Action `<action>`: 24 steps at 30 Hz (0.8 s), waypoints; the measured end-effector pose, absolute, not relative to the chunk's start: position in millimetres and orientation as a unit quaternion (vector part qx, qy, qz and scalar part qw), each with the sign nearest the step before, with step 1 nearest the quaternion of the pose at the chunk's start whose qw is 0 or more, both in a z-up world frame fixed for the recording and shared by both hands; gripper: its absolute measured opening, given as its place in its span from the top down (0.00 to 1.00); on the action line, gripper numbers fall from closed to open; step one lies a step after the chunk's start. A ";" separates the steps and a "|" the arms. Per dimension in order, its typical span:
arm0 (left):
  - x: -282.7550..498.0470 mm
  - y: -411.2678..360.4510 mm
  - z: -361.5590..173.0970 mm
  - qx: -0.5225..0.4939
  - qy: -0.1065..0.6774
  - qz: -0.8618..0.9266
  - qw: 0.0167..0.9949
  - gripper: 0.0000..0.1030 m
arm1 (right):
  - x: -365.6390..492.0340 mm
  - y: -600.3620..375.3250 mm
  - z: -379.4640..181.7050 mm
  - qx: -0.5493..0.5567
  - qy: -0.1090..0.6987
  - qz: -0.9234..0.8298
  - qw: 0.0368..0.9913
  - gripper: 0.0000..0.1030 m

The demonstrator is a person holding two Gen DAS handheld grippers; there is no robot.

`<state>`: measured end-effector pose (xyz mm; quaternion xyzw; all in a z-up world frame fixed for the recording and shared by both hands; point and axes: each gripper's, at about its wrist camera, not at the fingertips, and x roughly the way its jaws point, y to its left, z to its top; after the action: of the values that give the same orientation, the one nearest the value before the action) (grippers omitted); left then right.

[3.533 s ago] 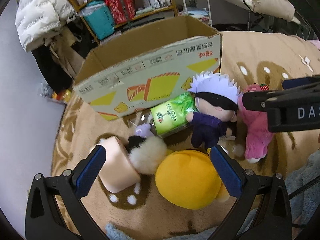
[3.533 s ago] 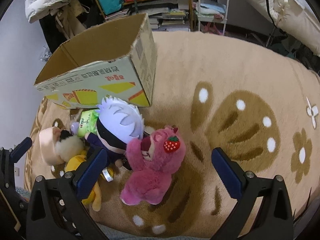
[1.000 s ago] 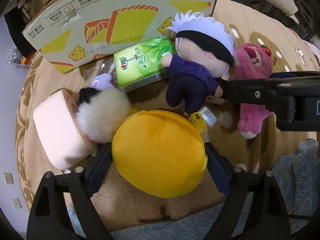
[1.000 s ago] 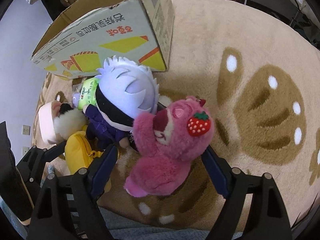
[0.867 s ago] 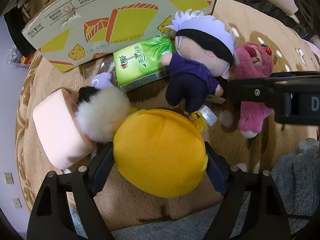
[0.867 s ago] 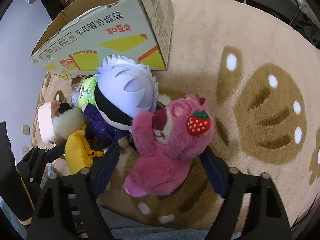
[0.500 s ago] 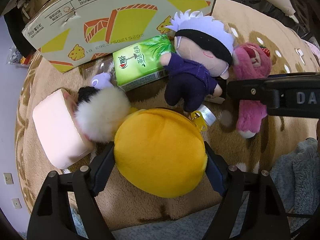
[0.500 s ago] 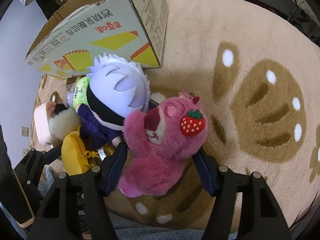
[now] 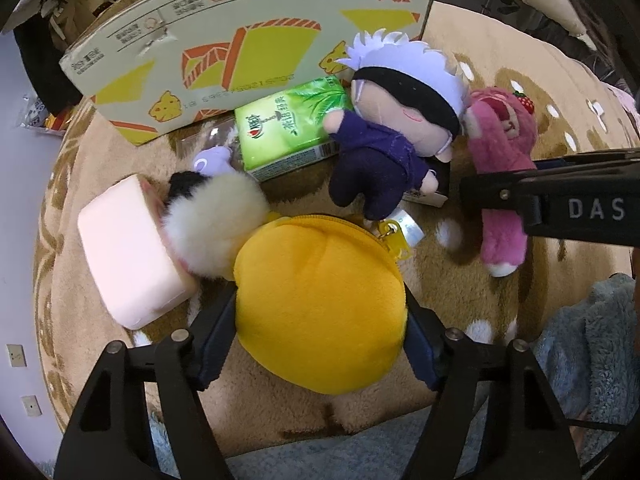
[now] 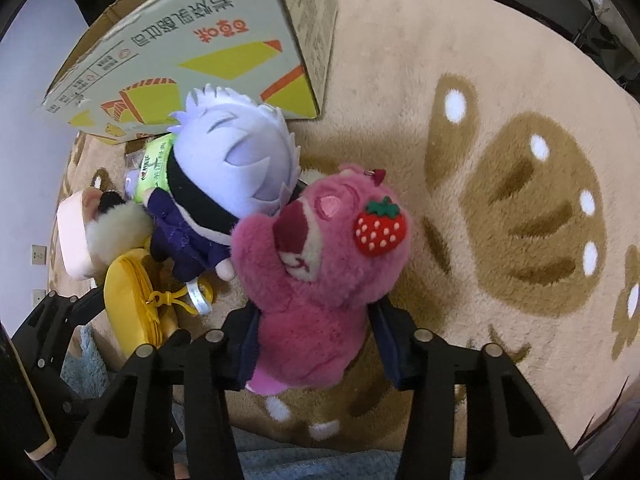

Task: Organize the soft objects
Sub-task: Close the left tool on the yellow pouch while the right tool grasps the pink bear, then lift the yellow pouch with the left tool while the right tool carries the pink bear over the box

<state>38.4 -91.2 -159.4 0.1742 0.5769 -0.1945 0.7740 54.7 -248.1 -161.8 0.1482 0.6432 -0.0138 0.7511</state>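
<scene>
Plush toys are lying heaped on the rug (image 10: pixel 500 80) beside the cardboard box (image 9: pixel 248 40). Right gripper (image 10: pixel 316 344) is squeezing the pink bear (image 10: pixel 320 280); left gripper (image 9: pixel 320 332) is closing around the yellow pouch (image 9: pixel 320 304), pads touching it. Next, probably lifting both into the box.

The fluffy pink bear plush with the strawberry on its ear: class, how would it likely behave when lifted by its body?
The fluffy pink bear plush is probably light and squashy: the right claw pinches its body in. Its big head, above the grip, may flop. The thick fur likely resists slipping.
</scene>
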 end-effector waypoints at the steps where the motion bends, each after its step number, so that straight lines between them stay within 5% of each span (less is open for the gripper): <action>1: 38.1 -89.5 -158.8 0.170 0.577 -0.191 0.775 0.30 | 52.6 -248.7 -160.5 0.149 0.641 -0.013 0.753 0.57; 9: 34.4 -85.3 -144.2 0.171 0.553 -0.179 0.795 0.30 | 36.2 -255.6 -133.5 0.143 0.603 -0.028 0.784 0.58; 24: 12.4 -52.8 -51.7 0.137 0.383 -0.107 0.907 0.30 | 10.3 -234.8 -65.9 0.140 0.474 -0.017 0.869 0.58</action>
<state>12.4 -52.8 -51.7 0.1372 0.3828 -0.1075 0.9073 10.3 -234.8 -65.9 0.1403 0.4739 -0.0173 0.8692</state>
